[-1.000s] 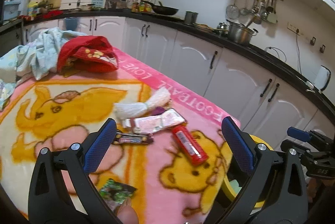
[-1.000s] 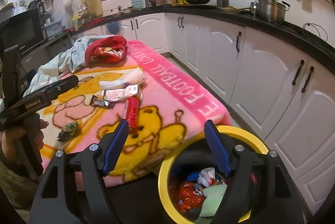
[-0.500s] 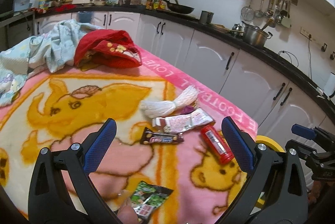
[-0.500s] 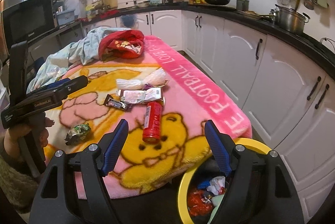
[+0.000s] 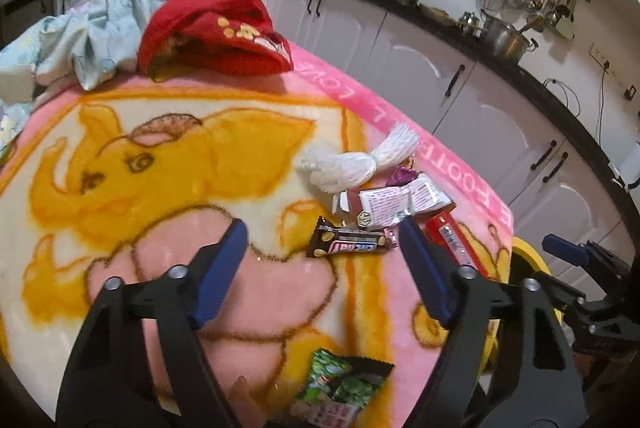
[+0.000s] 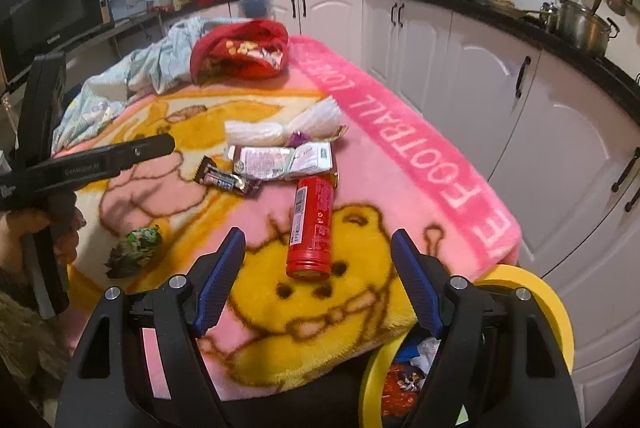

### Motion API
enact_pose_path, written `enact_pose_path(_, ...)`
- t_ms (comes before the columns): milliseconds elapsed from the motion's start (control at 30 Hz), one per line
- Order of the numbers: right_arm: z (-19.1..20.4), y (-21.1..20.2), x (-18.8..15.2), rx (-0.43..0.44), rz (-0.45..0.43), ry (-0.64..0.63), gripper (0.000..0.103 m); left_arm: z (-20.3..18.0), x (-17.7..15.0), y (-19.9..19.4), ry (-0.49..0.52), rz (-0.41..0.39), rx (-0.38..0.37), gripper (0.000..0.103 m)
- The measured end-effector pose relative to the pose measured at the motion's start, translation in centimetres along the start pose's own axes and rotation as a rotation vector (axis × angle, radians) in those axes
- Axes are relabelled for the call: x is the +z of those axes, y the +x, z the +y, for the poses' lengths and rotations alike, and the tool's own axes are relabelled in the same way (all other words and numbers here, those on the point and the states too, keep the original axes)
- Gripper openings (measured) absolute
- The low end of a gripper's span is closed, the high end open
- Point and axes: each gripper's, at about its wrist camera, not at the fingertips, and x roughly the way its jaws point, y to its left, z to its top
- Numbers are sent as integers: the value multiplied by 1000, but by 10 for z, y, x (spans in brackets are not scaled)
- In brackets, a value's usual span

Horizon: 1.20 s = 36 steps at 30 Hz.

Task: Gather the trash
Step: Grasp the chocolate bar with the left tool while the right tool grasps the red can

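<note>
Right wrist view: right gripper [image 6: 318, 282] hangs over the near edge of the blanket [image 6: 400, 163], jaws wide with nothing in them.
Nearest target: red tube [image 6: 311, 226] lies just ahead of those jaws, centred between them, cap end towards the gripper.
Long axis: tube runs nearly straight away from the gripper, so the jaws already straddle its narrow width.
Bin: yellow-rimmed bin [image 6: 554, 312] sits below the tabletop edge at the right, already holding wrappers.
Left wrist view: left gripper [image 5: 322, 270] has its jaws closing, with only blanket between them; it holds nothing.
Near item: green packet [image 5: 340, 384] lies under and behind its jaws.
Ahead: chocolate bar [image 5: 350, 242] lies crosswise just beyond the fingertips, towards the right finger.
Farther: silver wrapper [image 5: 394, 203], then white mesh sleeve [image 5: 356, 163].
Nearer hand: likely right for the tube, left for the bar.
</note>
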Motion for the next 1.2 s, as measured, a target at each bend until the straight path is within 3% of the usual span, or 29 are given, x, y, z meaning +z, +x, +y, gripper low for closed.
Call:
enact_pose_path(267,2,40,0,-3,60,-12,72,3,4,39,41,111,-58,57)
enact_pose_path(533,-2,67,-1,26,104,26,68,3,3,66,73,169,-80,53)
enact_pose_path(733,-3,77,-2,57,125,47,56,5,2,73,73,179,-89,46)
enact_pose_path(967,1,81,-9,59,139,24,35,2,0,74,87,190,-103,28)
enact_pose_path(1200,3,77,-13,57,134,8,34,-4,-4,72,115,203,-85,17)
